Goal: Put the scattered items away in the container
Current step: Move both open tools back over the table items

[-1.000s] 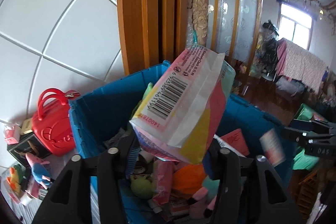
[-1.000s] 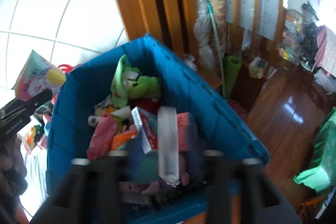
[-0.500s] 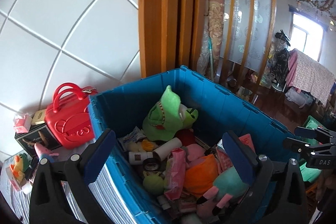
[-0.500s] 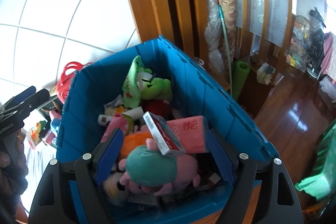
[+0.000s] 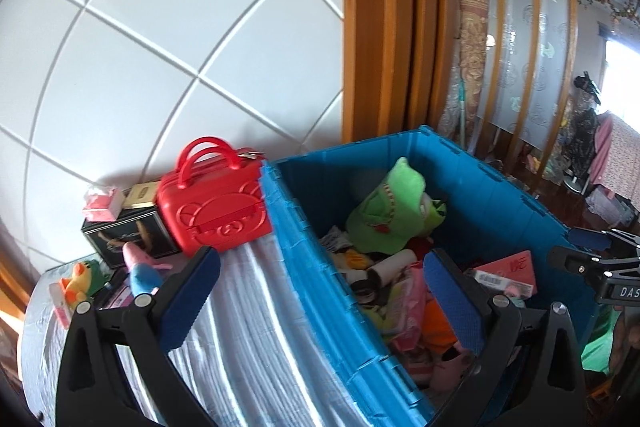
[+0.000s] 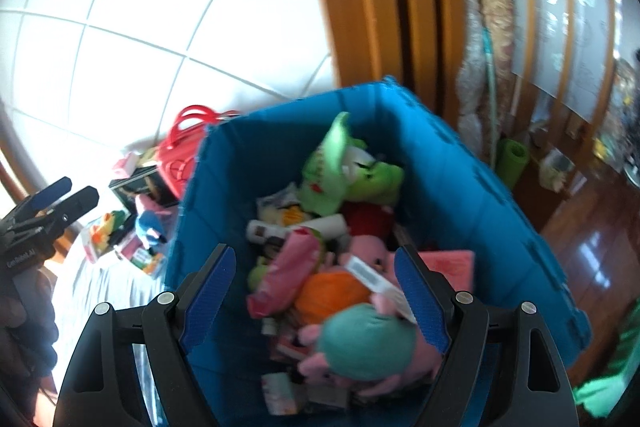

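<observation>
The blue bin [image 5: 480, 179] [image 6: 460, 187] holds a heap of plush toys, packets and boxes, with a green plush [image 5: 388, 215] [image 6: 340, 171] at the back. My left gripper [image 5: 320, 259] is open and holds nothing; it hangs over the bin's left wall. My right gripper [image 6: 315, 253] is open over the bin's contents, also with nothing in it. Left of the bin, on the striped cloth [image 5: 248, 327], lie a red handbag [image 5: 216, 211] [image 6: 180, 155], a black box [image 5: 120, 239], a pink packet [image 5: 102, 203], a duck toy [image 5: 78, 283] and a pink and blue toy [image 5: 140, 273].
A white tiled wall stands behind the table, and a wooden door frame [image 5: 380, 27] behind the bin. Right of the bin are a rolled mat [image 6: 512, 163], a glossy wooden floor and a green cloth [image 6: 600, 395]. A hand holds the left gripper [image 6: 64, 195] at the left edge of the right wrist view.
My left gripper opened and let a colourful packet drop into the bin, then swung left toward the table. My right gripper released a white and red box into the bin and shifted left.
</observation>
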`<state>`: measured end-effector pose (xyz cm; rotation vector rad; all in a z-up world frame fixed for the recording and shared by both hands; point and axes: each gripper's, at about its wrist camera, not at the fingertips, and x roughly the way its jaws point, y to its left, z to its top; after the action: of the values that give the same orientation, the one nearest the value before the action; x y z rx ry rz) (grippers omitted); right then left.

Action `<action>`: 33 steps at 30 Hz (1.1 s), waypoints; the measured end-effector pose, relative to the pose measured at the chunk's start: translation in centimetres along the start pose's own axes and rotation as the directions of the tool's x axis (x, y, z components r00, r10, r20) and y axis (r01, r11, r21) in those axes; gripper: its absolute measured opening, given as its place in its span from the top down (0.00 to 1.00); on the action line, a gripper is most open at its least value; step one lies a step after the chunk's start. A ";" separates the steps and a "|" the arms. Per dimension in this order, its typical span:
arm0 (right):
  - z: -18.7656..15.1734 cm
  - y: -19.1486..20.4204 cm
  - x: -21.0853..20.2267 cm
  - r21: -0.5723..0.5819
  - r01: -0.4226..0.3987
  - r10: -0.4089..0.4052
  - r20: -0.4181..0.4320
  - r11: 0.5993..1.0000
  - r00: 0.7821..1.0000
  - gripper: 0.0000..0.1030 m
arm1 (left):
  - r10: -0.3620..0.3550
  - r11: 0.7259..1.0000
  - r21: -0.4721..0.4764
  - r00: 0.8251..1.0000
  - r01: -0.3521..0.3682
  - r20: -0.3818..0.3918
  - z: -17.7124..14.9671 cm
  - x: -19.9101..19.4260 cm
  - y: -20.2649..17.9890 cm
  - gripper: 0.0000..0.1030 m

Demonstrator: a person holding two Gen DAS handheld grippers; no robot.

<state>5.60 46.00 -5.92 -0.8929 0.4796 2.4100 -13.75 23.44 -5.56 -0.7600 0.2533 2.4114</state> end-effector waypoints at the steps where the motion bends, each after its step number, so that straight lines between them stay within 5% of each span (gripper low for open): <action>1: 0.1 0.6 0.3 -0.011 -0.013 0.013 -0.002 1.000 1.000 0.20 | 0.013 1.000 -0.004 1.000 -0.013 -0.002 -0.2 -0.2 0.5 0.00; 10: 0.5 6.6 3.0 -0.111 -0.136 0.133 -0.029 0.984 0.991 0.20 | 0.149 0.986 -0.078 0.989 -0.150 -0.023 -3.3 -3.2 6.0 0.00; 20: 0.4 16.1 5.6 -0.246 -0.277 0.268 -0.070 0.929 0.961 0.20 | 0.296 0.934 -0.186 0.952 -0.304 -0.071 -8.1 -7.0 14.5 0.00; 33: -2.6 30.2 10.4 -0.343 -0.330 0.298 -0.145 0.879 0.943 0.20 | 0.356 0.898 -0.233 0.927 -0.374 -0.117 -13.7 -8.7 28.5 0.00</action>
<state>-17.43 24.14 -10.51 -1.1585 0.2213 2.8271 -18.50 -8.40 -11.67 -0.9878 0.1265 2.8135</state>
